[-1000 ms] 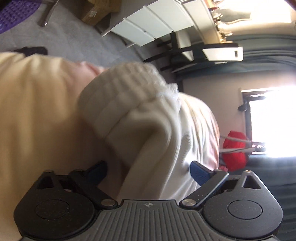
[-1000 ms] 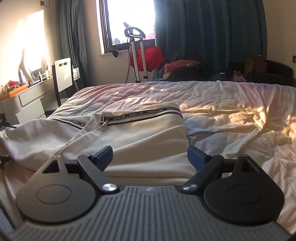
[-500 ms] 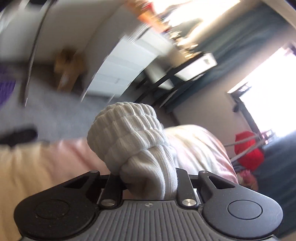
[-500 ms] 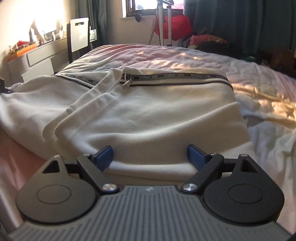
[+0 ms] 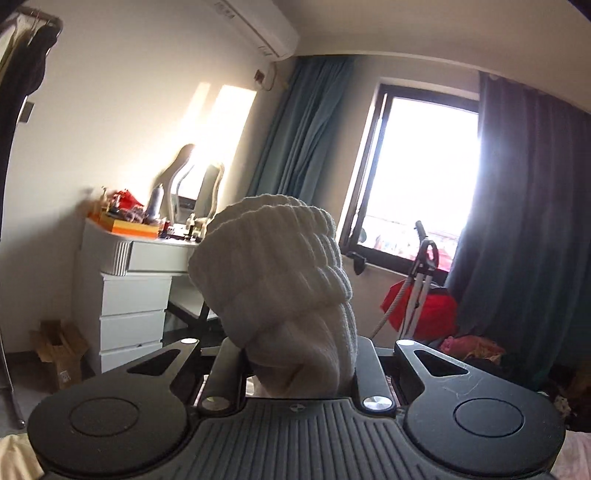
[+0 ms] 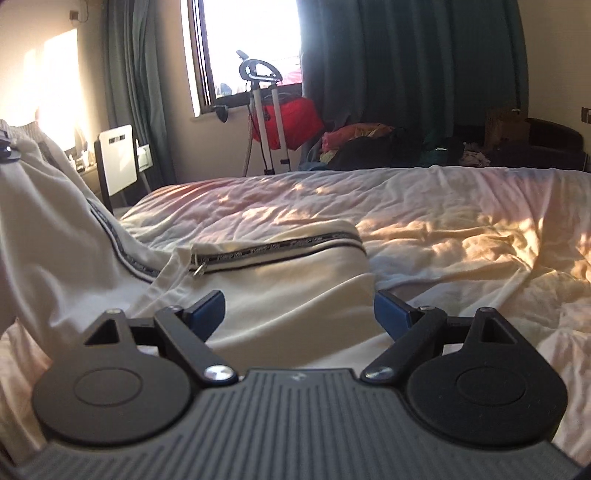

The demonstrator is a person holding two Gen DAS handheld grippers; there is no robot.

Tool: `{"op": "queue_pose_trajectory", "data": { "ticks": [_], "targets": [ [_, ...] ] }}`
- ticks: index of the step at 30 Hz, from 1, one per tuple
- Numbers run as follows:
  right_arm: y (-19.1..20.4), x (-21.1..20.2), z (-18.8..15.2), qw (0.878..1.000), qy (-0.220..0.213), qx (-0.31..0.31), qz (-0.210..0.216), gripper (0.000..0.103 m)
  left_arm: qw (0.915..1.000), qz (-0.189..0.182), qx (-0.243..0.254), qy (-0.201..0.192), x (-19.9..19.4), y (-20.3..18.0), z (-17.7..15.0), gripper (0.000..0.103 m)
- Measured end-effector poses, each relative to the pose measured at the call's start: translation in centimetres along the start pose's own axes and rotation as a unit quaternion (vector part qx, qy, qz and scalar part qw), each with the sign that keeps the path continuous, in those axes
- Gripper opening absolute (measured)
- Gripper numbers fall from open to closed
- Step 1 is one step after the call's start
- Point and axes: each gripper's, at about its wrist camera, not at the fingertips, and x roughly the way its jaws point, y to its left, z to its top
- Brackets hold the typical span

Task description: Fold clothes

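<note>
Bedroom, sunlit: window (image 5: pixel 417 177) with teal curtains (image 5: pixel 295 129), white dresser (image 5: pixel 129 295) cluttered on top, wall air conditioner (image 5: pixel 258 26), red bag (image 6: pixel 295 122) under the sill, white chair (image 6: pixel 118 158), clothes heap (image 6: pixel 369 140) past the bed. Bed (image 6: pixel 443 221) covered by a rumpled pale sheet.

Item: cream jacket (image 6: pixel 288 295) with black-trimmed zip (image 6: pixel 277 247), body lying flat on the bed near its front edge; left part drawn up off the sheet toward the upper left of the right wrist view.

Ribbed cuff (image 5: pixel 273 266) of the jacket: raised above the bed, seen against the room wall, bunched and clamped in the left gripper (image 5: pixel 299 373), whose jaws have just closed on it.

Right gripper (image 6: pixel 299 310): jaws spread wide, blue pads (image 6: pixel 207 310) either side of the jacket's near hem, nothing pinched; contact with the cloth cannot be told
</note>
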Motion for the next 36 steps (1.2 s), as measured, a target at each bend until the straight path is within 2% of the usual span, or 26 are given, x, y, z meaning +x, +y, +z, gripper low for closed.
{"op": "queue_pose_trajectory", "data": {
  "ticks": [7, 11, 13, 15, 17, 20, 22, 25, 26, 27, 29, 30, 32, 36],
  "targets": [
    [-6.8, -2.6, 2.2, 0.995, -0.035, 0.096, -0.011, 0.089, 0.9960, -0.049, 0.060, -0.043, -4.8, -12.8, -7.1, 0.018],
    [-10.6, -2.5, 2.3, 0.985, -0.057, 0.160, -0.035, 0.089, 0.9876, -0.101, 0.118, -0.023, -6.1, -18.6, -13.8, 0.018],
    [-12.1, -1.8, 1.9, 0.978, -0.053, 0.201, -0.030, 0.091, 0.9780, -0.127, 0.165, -0.005, -6.2, -21.0, -17.7, 0.018],
    [-12.9, -0.5, 1.3, 0.972, -0.033, 0.233, 0.003, 0.090, 0.9652, -0.152, 0.212, 0.019, -6.4, -22.9, -21.6, 0.018],
    [-12.9, 1.0, 0.7, 0.969, -0.010, 0.244, 0.019, 0.090, 0.9493, -0.174, 0.257, 0.046, -6.6, -24.4, -25.4, 0.018],
    [-12.7, 2.2, 0.4, 0.970, 0.002, 0.240, 0.026, 0.090, 0.9337, -0.188, 0.290, 0.092, -5.9, -25.0, -28.6, 0.019],
    [-12.9, 2.6, 0.3, 0.969, -0.003, 0.246, 0.036, 0.090, 0.9273, -0.197, 0.301, 0.103, -4.9, -24.6, -28.8, 0.023],
    [-13.1, 3.0, 0.3, 0.966, -0.004, 0.254, 0.048, 0.090, 0.9113, -0.211, 0.330, 0.126, -4.4, -25.1, -28.5, 0.029],
    [-13.0, 3.0, 0.3, 0.967, -0.005, 0.251, 0.048, 0.090, 0.9048, -0.212, 0.344, 0.133, -4.3, -24.9, -28.2, 0.039],
    [-13.0, 3.1, 0.4, 0.968, -0.006, 0.248, 0.047, 0.090, 0.9030, -0.214, 0.347, 0.136, -4.1, -24.3, -27.9, 0.063],
    [-12.7, 3.2, 0.5, 0.969, -0.010, 0.241, 0.053, 0.090, 0.8993, -0.216, 0.353, 0.142, -3.7, -22.9, -27.1, 0.095],
    [-12.6, 3.2, 0.5, 0.969, -0.010, 0.241, 0.060, 0.090, 0.8982, -0.214, 0.357, 0.141, -3.5, -21.7, -26.5, 0.096],
    [-12.3, 3.1, 0.6, 0.968, -0.011, 0.239, 0.068, 0.090, 0.8908, -0.224, 0.367, 0.146, -3.9, -21.1, -26.0, 0.096],
    [-12.0, 2.8, 0.7, 0.967, -0.016, 0.241, 0.080, 0.090, 0.8724, -0.260, 0.372, 0.181, -6.3, -18.7, -24.1, 0.098]
  ]
}}
